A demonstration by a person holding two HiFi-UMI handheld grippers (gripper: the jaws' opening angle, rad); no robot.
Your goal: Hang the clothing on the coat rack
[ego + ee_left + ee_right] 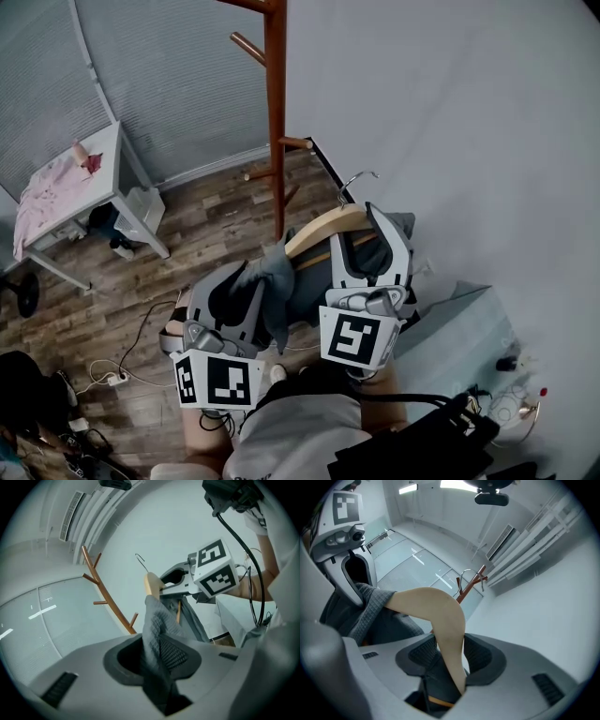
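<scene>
Wood floor (pixel 216 216), clear only in the head view, carries the coat rack (pixel 275 112) beyond the tongs. Left tongs (pixel 159 654) pinch the grey garment (pixel 157 620); right tongs (pixel 449 657) clamp the hanger (pixel 433 604).

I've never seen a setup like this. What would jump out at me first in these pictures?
Most striking is the pale wooden hanger at the centre, gripped by the right claw. A grey garment is draped over it and pinched in the left claw. Just beyond stands a tall reddish-brown coat rack by the wall, its visible pegs bare.
</scene>
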